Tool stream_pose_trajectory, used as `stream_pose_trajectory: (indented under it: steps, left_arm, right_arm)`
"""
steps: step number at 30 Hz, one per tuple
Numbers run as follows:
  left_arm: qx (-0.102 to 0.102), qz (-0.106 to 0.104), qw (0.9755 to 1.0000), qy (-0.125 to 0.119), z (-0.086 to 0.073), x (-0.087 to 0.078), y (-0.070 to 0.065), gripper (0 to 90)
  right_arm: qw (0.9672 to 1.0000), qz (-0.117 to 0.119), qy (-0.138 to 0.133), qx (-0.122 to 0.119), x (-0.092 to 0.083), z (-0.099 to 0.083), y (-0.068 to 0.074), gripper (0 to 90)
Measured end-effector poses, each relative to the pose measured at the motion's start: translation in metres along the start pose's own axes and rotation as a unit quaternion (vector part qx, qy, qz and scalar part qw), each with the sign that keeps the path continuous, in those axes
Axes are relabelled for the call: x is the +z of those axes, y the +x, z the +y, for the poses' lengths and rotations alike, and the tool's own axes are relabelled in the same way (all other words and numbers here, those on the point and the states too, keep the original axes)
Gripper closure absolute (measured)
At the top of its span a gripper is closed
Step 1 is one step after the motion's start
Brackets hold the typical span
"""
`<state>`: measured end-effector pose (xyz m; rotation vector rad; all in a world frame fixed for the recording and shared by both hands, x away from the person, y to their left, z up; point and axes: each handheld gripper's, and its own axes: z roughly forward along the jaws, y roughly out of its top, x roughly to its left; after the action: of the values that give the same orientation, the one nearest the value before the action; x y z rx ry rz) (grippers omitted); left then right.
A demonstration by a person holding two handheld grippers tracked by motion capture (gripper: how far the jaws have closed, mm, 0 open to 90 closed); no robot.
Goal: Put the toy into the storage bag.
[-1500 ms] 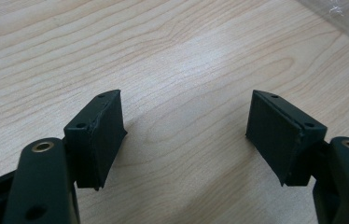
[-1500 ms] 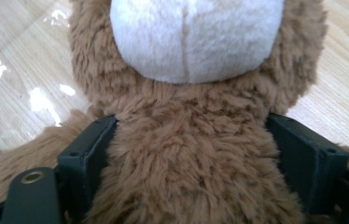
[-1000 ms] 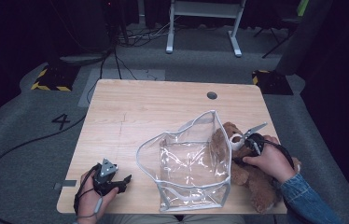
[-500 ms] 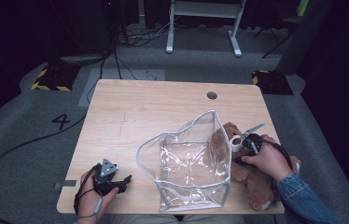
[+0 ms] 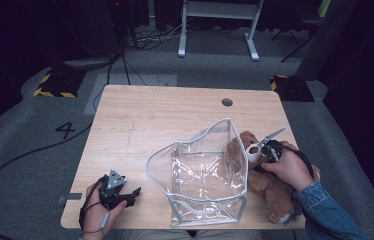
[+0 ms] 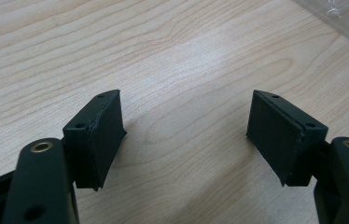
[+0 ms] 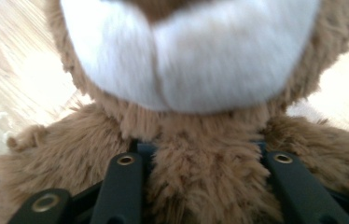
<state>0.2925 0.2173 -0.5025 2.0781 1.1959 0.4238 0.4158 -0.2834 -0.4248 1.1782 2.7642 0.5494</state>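
One pale wooden table (image 5: 165,120) stands on seemingly grey carpet (image 5: 35,150).

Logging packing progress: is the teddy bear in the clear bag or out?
Out. The teddy bear lies on the table beside the clear bag, whose inside looks empty.

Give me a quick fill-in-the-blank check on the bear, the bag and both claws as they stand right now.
1. The right claw, whose jaws have just been closing, grips the ____ bear around its chest.
2. The bear lies on the table just to the ____ of the clear bag in the high view.
3. The left claw stands ____ over bare wood.

Missing words: brown; right; open
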Motion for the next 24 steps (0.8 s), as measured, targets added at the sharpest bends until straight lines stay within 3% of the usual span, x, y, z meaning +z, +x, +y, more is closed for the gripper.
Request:
stream_pose_trajectory:
  steps: [2, 4, 5, 7, 12, 14, 15, 16, 18, 22, 23, 24]
  left_arm:
    - [-0.001, -0.003, 1.0, -0.002, 0.0, 0.0, 0.001, 27.3]
    - [-0.001, -0.001, 1.0, -0.001, 0.0, 0.0, 0.0, 27.3]
    - [-0.001, -0.001, 1.0, 0.0, 0.001, 0.001, 0.0, 27.3]
    - [0.001, -0.001, 1.0, -0.001, 0.001, 0.001, 0.0, 27.4]
    - [-0.002, -0.008, 1.0, -0.006, 0.002, 0.002, -0.002, 31.5]
    - [-0.003, -0.013, 0.9999, -0.007, 0.003, 0.002, -0.002, 32.2]
    - [-0.007, -0.015, 0.9998, -0.009, 0.003, 0.002, -0.002, 32.2]
    - [-0.007, -0.015, 0.9998, -0.009, 0.003, 0.002, -0.002, 32.2]
    - [-0.005, -0.021, 0.9997, -0.015, 0.004, 0.003, -0.004, 32.2]
    - [0.002, -0.036, 0.999, -0.026, 0.008, 0.004, -0.012, 32.2]
    - [0.004, -0.044, 0.9987, -0.027, 0.01, 0.004, -0.015, 32.1]
    - [0.01, -0.043, 0.9985, -0.031, 0.011, 0.004, -0.017, 32.0]
  right_arm:
    - [0.9991, 0.01, -0.04, 0.009, -0.008, -0.009, -0.004, 67.1]
    - [0.9987, 0.01, -0.049, 0.011, -0.01, -0.011, -0.004, 67.3]
    - [0.997, 0.01, -0.074, 0.019, -0.017, -0.017, -0.003, 67.5]
    - [0.9961, 0.01, -0.086, 0.017, -0.019, -0.019, -0.003, 67.6]
    - [0.9872, 0.007, -0.158, 0.017, -0.04, -0.031, 0.0, 67.6]
    - [0.9816, 0.006, -0.19, 0.015, -0.048, -0.034, -0.001, 66.9]
    - [0.9758, 0.007, -0.218, 0.007, -0.054, -0.038, -0.002, 66.3]
    - [0.9758, 0.007, -0.218, 0.007, -0.054, -0.038, -0.002, 66.3]
    - [0.9683, 0.01, -0.249, 0.006, -0.061, -0.041, -0.003, 66.3]
    - [0.9502, 0.006, -0.312, -0.003, -0.079, -0.046, -0.002, 66.3]
    - [0.9485, 0.005, -0.317, -0.009, -0.082, -0.046, -0.001, 66.3]
    - [0.9447, 0.007, -0.328, -0.013, -0.086, -0.046, -0.001, 66.3]
